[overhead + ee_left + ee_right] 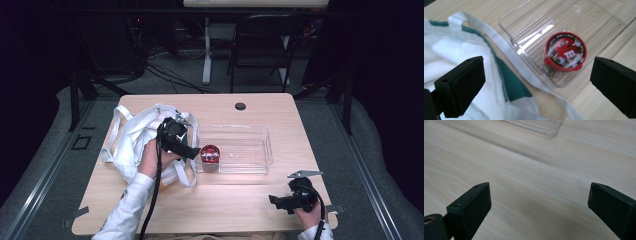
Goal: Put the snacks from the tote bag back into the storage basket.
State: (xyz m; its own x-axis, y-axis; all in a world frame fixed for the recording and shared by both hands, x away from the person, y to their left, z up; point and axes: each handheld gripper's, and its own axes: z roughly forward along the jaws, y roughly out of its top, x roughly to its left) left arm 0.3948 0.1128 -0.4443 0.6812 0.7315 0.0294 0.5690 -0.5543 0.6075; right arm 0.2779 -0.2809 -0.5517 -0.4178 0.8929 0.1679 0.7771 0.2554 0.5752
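Observation:
A round red candy tub with a cartoon lid stands in the left end of a clear plastic tray. My left gripper hovers just left of the tub, above the edge of a white cloth bag with green trim; its jaws are wide open and hold nothing. My right gripper rests low over bare wood near the front right of the table, open and empty, with a corner of the tray ahead of it.
The light wooden table has a cable hole at its far edge. A black folding chair and a white table leg stand on the floor beyond. Cables trail from both grippers toward the front edge.

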